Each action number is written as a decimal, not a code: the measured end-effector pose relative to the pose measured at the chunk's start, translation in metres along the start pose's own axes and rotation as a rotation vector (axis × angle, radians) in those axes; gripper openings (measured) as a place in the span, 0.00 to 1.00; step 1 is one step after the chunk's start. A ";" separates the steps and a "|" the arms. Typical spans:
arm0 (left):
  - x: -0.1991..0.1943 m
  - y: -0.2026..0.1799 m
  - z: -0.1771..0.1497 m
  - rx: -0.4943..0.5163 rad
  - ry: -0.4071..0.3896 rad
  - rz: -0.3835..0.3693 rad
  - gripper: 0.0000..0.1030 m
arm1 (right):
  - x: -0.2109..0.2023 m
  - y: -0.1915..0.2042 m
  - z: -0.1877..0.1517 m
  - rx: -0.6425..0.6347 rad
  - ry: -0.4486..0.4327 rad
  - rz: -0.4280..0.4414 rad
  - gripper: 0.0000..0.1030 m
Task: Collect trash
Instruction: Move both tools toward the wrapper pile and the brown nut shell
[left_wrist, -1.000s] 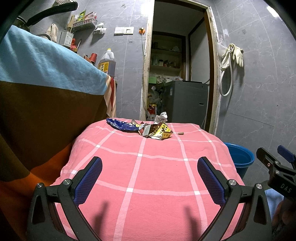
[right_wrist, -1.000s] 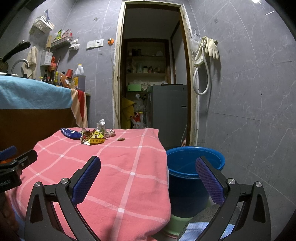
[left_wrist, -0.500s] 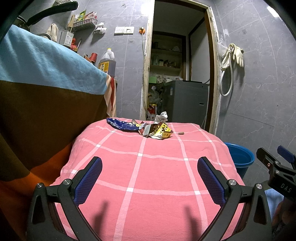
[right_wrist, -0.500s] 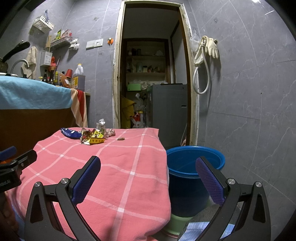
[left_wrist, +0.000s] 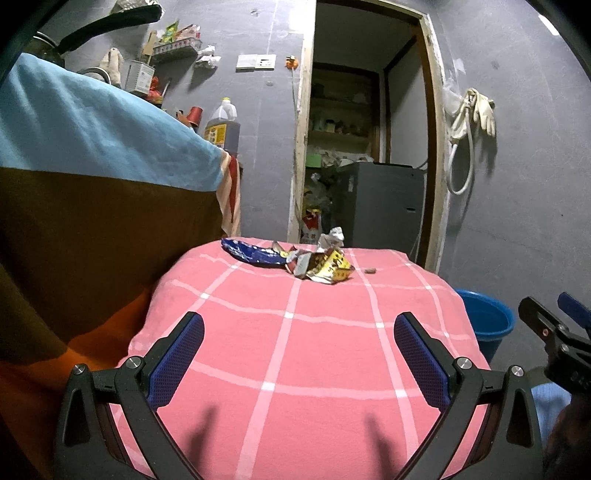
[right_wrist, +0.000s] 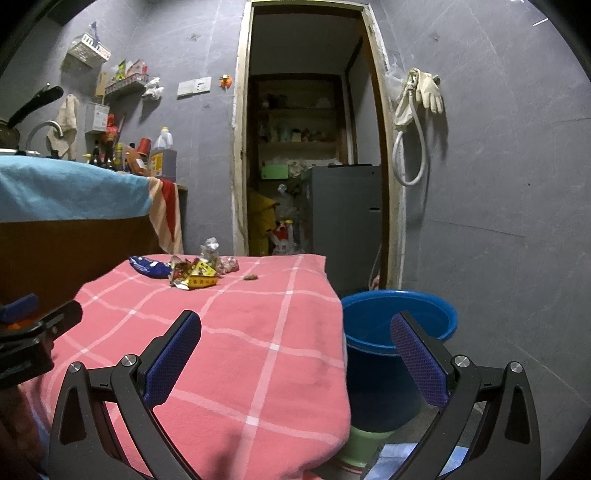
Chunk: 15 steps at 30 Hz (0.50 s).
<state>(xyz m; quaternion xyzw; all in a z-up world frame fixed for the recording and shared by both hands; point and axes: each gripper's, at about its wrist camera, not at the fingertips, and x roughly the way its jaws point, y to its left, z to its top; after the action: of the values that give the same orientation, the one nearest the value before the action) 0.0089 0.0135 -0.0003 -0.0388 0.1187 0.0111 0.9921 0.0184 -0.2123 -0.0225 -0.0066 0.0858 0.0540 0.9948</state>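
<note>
Print on the wrappers is unreadable; a small brown scrap (left_wrist: 369, 271) beside them cannot be identified. Trash pile (left_wrist: 314, 260): blue wrapper, yellow wrapper, crumpled foil, clustered at the desk's (left_wrist: 295, 354) far edge. Left gripper (left_wrist: 298, 354) and right gripper (right_wrist: 295, 350) fingers both spread wide, empty; blue bucket (right_wrist: 399, 332) partly hidden beyond the desk's right edge.

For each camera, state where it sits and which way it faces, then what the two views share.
Left wrist: on the left gripper, low over the pink checked cloth, facing the wrapper pile and doorway; the right gripper shows at the right edge.
Right wrist: on the right gripper, at the cloth's right edge, facing the doorway and blue bucket; the left gripper shows at left.
Shared: cloth, wrappers, bucket, doorway; both jaws open.
</note>
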 end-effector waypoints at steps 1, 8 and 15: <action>0.002 0.001 0.003 -0.007 -0.003 0.002 0.98 | 0.000 0.000 0.001 -0.001 -0.005 0.004 1.00; 0.017 0.003 0.021 -0.001 -0.030 0.035 0.98 | 0.009 0.003 0.025 -0.006 -0.072 0.039 1.00; 0.048 0.011 0.043 -0.005 -0.031 0.050 0.98 | 0.034 0.003 0.050 -0.014 -0.120 0.071 1.00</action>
<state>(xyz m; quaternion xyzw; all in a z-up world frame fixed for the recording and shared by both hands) 0.0654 0.0281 0.0288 -0.0384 0.1044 0.0368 0.9931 0.0604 -0.2050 0.0209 -0.0074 0.0260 0.0903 0.9955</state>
